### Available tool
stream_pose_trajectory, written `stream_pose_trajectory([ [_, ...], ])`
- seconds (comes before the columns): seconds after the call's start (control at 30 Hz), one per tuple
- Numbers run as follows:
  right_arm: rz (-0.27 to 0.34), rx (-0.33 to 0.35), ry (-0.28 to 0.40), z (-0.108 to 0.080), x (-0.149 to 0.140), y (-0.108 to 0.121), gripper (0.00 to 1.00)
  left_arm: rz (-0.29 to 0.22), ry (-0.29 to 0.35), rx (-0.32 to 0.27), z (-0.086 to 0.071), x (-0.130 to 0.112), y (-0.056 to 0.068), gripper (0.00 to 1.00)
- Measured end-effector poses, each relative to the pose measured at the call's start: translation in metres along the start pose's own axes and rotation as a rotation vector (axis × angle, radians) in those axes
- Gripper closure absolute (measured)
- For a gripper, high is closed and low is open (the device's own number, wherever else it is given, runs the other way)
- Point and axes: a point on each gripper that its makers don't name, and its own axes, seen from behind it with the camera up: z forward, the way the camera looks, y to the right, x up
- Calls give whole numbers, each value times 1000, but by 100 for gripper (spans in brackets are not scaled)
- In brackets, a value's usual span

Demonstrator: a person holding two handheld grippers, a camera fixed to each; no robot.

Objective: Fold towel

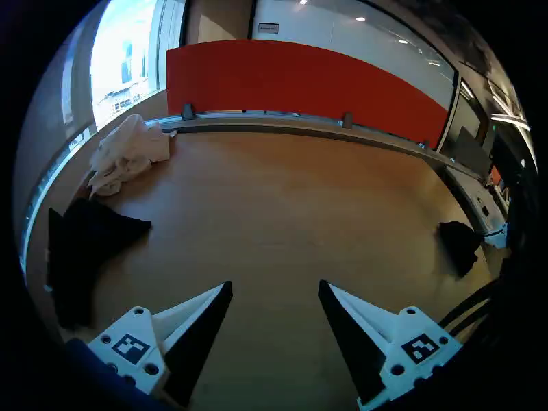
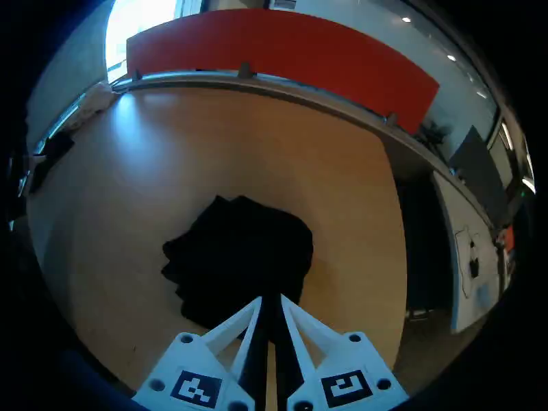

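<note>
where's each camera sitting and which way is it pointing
Left gripper view: rides the left tongs, looking forward across the light wooden table to the long red partition panel; its open fingers show.
Right gripper view: rides the right tongs, tilted down at the crumpled black towel; its fingers, closed on the towel's near edge, show.
Shared: both see the table and red panel.
</note>
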Motion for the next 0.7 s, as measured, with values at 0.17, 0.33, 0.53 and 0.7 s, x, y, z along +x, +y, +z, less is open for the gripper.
stream_pose_trajectory([
  [0.17, 25, -7, -38, 8, -18, 0, 96, 6, -1, 6, -1, -1, -2, 7],
  [0.33, 40, -14, -74, 15, -34, -1, 96, 8, -2, 10, -2, -1, -5, 7],
  [0.53, 57, -25, -113, 23, -48, 0, 96, 8, -3, 15, -3, -2, -6, 7],
  [0.7, 73, -30, -134, 28, -55, 0, 96, 9, -3, 18, -4, -3, -7, 7],
])
